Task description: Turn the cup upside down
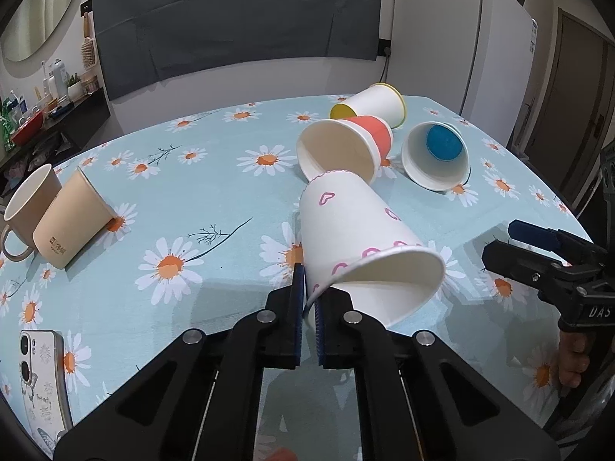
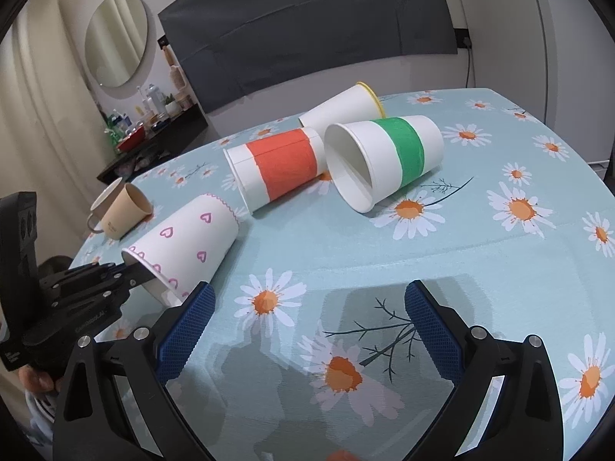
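A white paper cup with pink hearts (image 1: 357,230) lies on its side on the daisy tablecloth, its open mouth toward me. My left gripper (image 1: 309,299) is shut on the cup's rim wall, one finger inside and one outside. The cup also shows in the right wrist view (image 2: 188,242), with the left gripper (image 2: 132,271) clamped on its rim. My right gripper (image 2: 307,322) is open and empty above the cloth, to the right of the cup; it also shows in the left wrist view (image 1: 499,244).
Several paper cups lie on their sides farther back: a red-banded one (image 2: 280,167), a green-banded one (image 2: 388,157) and a yellow-rimmed one (image 2: 346,105). A tan cup (image 1: 73,223) and a mug (image 1: 27,207) sit at the left. A phone (image 1: 42,380) lies near the front left edge.
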Tool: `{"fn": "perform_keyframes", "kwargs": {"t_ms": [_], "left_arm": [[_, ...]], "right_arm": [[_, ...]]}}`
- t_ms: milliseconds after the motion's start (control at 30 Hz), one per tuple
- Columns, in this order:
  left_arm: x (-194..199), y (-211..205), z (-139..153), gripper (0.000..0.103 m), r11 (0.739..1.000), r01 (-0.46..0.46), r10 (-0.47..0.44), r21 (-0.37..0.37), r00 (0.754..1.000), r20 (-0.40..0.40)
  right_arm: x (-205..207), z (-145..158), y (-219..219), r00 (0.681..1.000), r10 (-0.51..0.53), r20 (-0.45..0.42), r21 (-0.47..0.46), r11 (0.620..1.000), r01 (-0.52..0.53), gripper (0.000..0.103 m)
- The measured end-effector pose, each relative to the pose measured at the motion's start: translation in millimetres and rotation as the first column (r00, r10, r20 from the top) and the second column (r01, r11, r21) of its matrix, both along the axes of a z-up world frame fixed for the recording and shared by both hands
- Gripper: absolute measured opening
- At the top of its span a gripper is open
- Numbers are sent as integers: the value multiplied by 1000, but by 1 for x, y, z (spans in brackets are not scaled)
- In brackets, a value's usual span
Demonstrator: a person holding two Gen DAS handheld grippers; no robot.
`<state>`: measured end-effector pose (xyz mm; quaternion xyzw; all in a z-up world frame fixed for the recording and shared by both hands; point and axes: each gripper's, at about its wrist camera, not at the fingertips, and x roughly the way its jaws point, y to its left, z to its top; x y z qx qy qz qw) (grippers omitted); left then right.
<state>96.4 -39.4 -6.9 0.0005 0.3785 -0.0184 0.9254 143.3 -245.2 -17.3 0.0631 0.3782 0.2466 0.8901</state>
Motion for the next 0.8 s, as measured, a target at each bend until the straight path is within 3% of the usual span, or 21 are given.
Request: {"fn": "perform_keyframes", "kwargs": {"t_ms": [267, 800], "left_arm": [[-22, 0, -1, 6, 1000, 9, -8, 21, 1000, -19], [-83, 11, -1, 6, 1000, -15, 15, 27, 1000, 4]], "right_arm": [[-15, 1, 4, 998, -47, 49, -97, 994, 52, 95], [-56, 6, 20, 998, 3, 69, -133, 991, 7, 95]]}}
